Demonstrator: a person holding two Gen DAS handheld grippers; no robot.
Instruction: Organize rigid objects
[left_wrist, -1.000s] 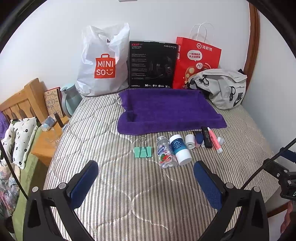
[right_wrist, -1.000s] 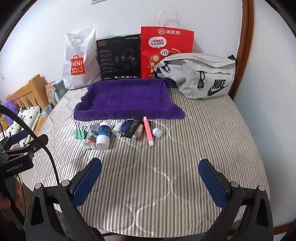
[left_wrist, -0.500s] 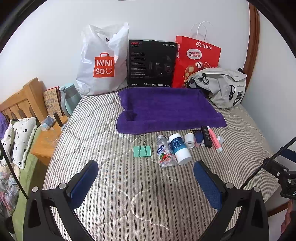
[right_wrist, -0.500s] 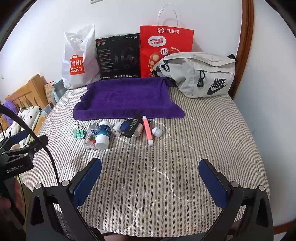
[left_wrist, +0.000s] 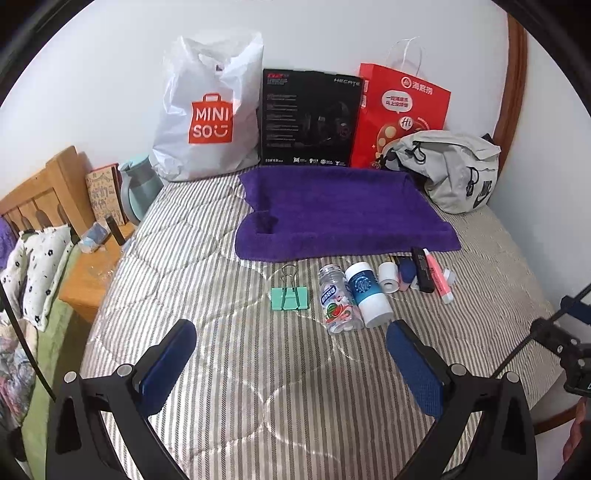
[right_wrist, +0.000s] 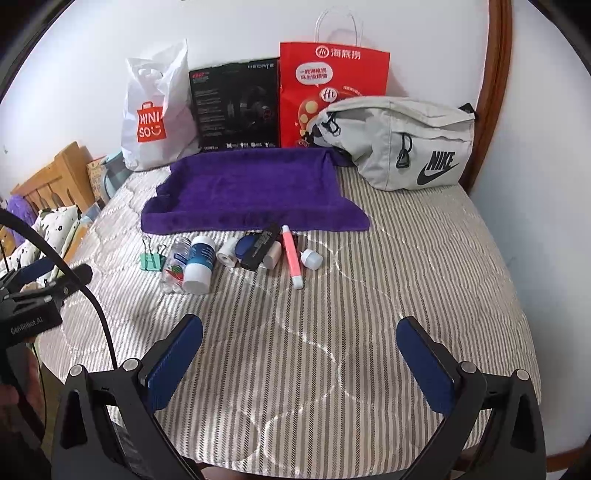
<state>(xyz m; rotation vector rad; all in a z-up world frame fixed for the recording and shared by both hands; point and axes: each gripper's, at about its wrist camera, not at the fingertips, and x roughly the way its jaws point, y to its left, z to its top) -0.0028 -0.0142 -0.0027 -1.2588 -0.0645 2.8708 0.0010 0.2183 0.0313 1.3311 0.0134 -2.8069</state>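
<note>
Small rigid items, a green binder clip (left_wrist: 290, 298) and pink highlighter (right_wrist: 292, 260) among them, lay beside the purple towel (left_wrist: 343, 214); the left gripper (left_wrist: 290, 339) and right gripper (right_wrist: 299, 328) hovered wide open, empty.

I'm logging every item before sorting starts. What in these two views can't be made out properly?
- Cluster between the white roll and pink highlighter: the black bar overlaps a blue piece and white pieces in both views, so their identity is unclear.
- Small print on the clear bottle: too small.
- Contents of the Miniso bag and grey Nike bag: hidden by the bags.
- Nightstand items: left view only, small and distorted near the fisheye edge.
</note>
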